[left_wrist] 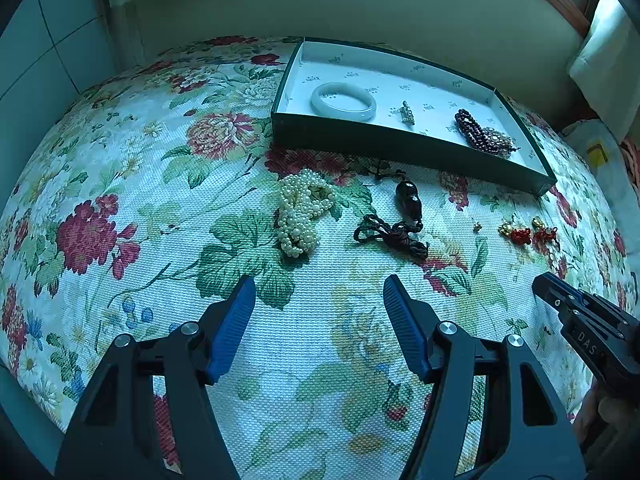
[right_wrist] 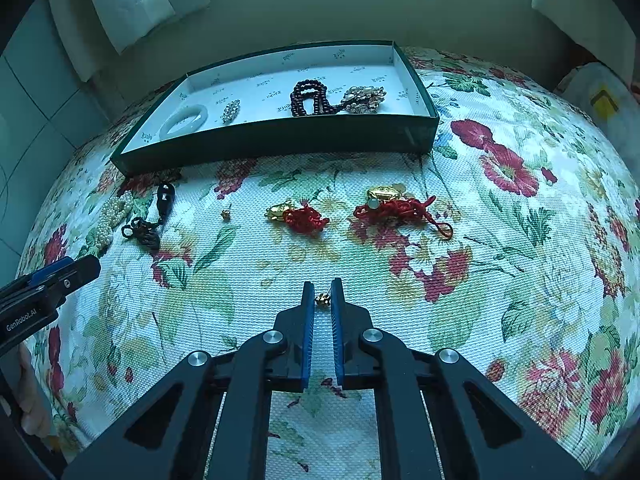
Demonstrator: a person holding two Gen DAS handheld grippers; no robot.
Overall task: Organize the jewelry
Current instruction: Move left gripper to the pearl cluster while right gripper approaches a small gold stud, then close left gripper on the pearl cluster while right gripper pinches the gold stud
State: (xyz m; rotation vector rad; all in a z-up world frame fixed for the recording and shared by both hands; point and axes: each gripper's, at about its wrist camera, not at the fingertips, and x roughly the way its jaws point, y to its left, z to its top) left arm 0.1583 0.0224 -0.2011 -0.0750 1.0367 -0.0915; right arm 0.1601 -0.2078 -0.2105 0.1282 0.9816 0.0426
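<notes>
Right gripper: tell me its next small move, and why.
Probably lift it straight up a little, then carry toward the green box. The right gripper is shut on a small gold earring just above the floral cloth, and the box already holds sorted pieces such as the white bangle.

Floral tablecloth [right_wrist: 500,280], dark-green box [right_wrist: 280,140]

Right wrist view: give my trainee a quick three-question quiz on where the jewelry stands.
1. True or false: the bangle lies in the box.
2. What does the right hand-held gripper pinch?
3. Which lies left of the dark pendant: A pearls, B red knots?

Key: 1 true. 2 a small gold earring. 3 A.
</notes>
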